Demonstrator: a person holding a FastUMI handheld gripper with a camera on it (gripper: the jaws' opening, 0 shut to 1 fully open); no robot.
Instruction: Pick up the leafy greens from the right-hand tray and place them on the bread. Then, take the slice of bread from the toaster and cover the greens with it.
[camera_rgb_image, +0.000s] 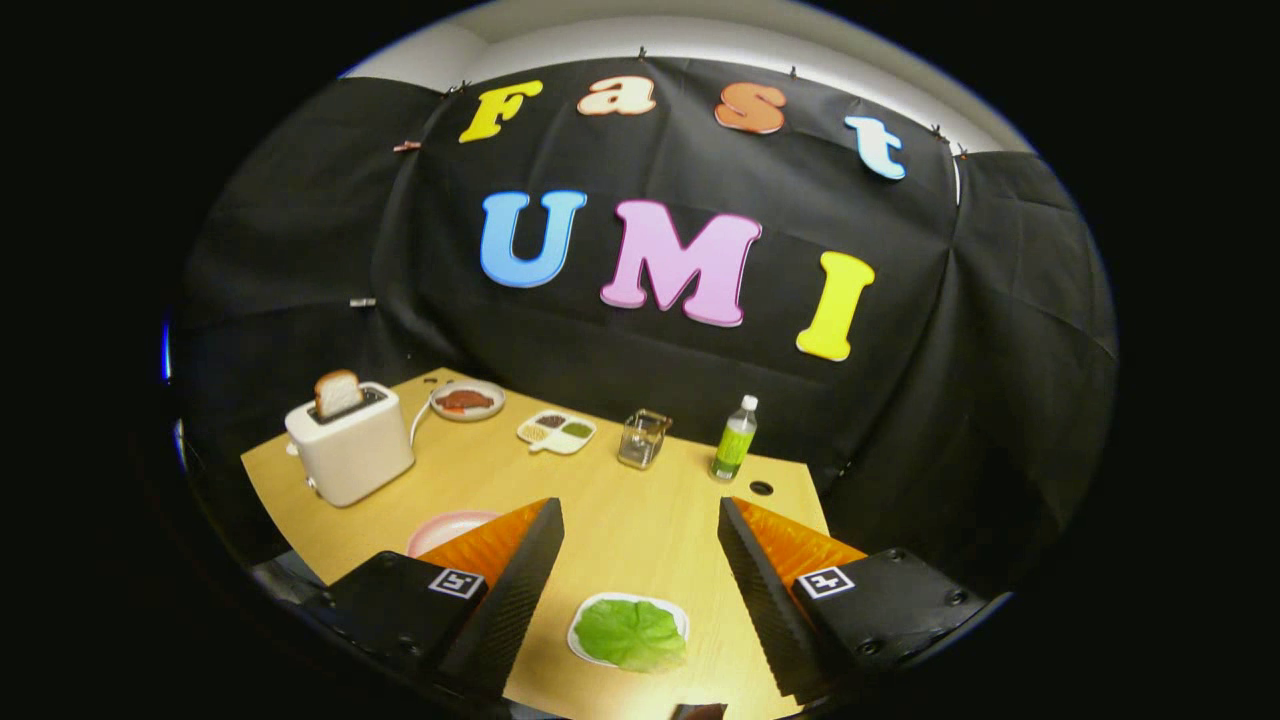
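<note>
Tongs (640, 560) agape above greens (632, 633), wooden table (640, 500).

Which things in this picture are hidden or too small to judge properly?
- Pink plate, gripper view: mostly behind the left orange finger; whether bread lies on it cannot be told.
- White divided dish: too small to name its fillings.
- Dark item near the green leaf: cut off by the edge.
- Open gripper: holds nothing.
</note>
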